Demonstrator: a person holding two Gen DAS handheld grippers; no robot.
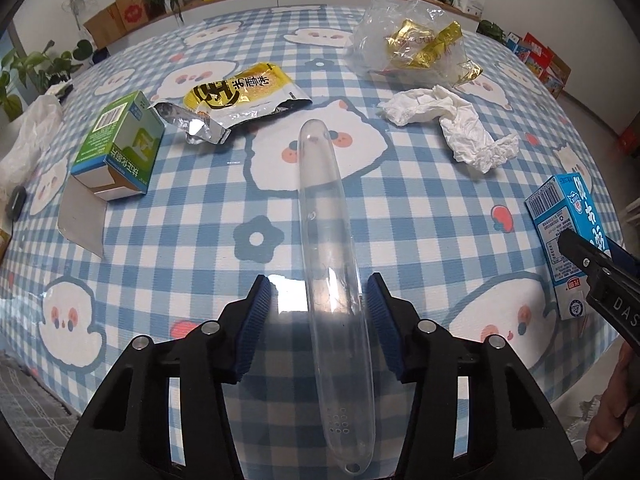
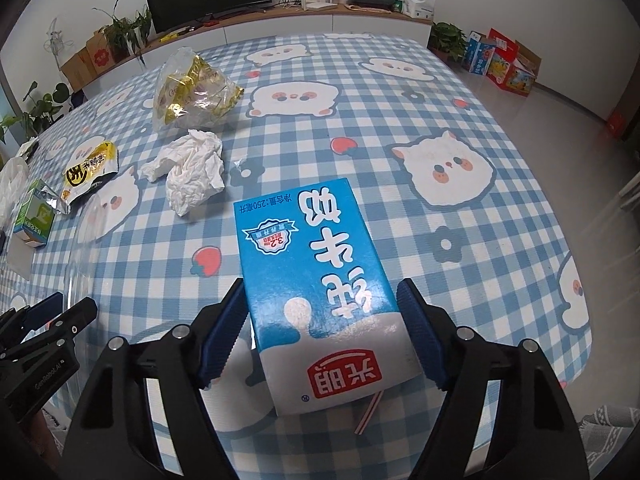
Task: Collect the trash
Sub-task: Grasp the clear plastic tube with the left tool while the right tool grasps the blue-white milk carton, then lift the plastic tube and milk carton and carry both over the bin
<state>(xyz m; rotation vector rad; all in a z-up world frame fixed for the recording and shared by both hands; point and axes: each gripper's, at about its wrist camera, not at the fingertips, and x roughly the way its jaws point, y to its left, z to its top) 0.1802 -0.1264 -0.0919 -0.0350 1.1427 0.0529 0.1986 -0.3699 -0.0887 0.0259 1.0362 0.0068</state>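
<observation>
A long clear plastic tube case (image 1: 328,264) lies on the checked tablecloth between the open fingers of my left gripper (image 1: 318,312); the pads stand apart from it on both sides. A blue and white milk carton (image 2: 320,280) lies flat between the fingers of my right gripper (image 2: 322,320); the left pad is at its edge, a small gap shows at the right pad. The carton also shows in the left wrist view (image 1: 568,240), with the right gripper (image 1: 600,276) at it. The left gripper shows in the right wrist view (image 2: 52,328).
On the table lie a green box (image 1: 120,148), a yellow snack bag (image 1: 236,96), a crumpled white tissue (image 1: 452,120), and a clear bag with gold wrappers (image 1: 416,44). A white plastic bag (image 1: 28,136) lies at the left edge. The table's front edge is close.
</observation>
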